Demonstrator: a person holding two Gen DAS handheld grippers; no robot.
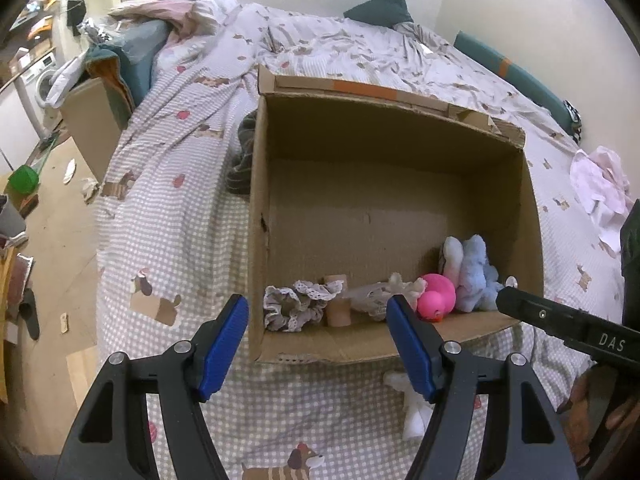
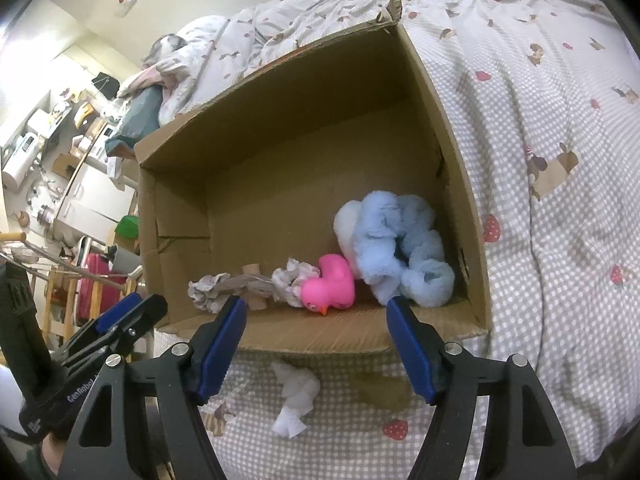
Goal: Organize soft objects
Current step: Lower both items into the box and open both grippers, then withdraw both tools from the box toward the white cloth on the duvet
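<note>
Both grippers, left [image 1: 318, 344] and right [image 2: 316, 346], jaws apart, empty. Toys sit in box [image 2: 280, 332] ahead. White cloth [image 2: 294, 398] on bed below right jaws: likely next pick.

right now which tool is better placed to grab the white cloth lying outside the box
Either could, but likely right: the white cloth lies centred just below the open right tool; for the left tool it sits off behind one finger.
</note>
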